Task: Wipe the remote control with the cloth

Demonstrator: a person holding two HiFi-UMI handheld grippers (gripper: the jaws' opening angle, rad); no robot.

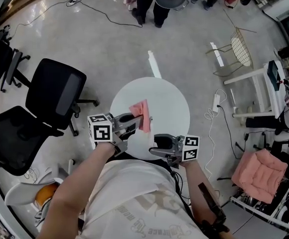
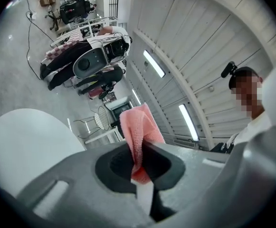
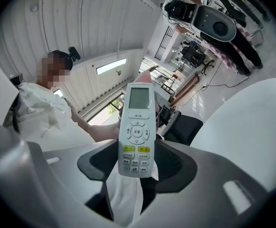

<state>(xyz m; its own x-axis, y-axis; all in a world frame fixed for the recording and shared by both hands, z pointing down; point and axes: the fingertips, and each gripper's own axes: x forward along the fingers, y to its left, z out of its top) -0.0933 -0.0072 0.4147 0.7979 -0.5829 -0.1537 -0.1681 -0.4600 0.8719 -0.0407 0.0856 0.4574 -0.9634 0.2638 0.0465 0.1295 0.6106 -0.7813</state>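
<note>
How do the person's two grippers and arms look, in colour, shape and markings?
Both the left gripper and the right gripper are grey plastic with black-lined jaws. Each carries a white cube with black square markers. The person wears a pale short-sleeved T-shirt with faint print.

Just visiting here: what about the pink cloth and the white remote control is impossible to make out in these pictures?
The white push-button remote control: in the head view, lost behind the right gripper; in the right gripper view, button print too small to read, lower end hidden by the jaws.
The pink woven cloth: in the left gripper view, lower end hidden inside the left gripper.
</note>
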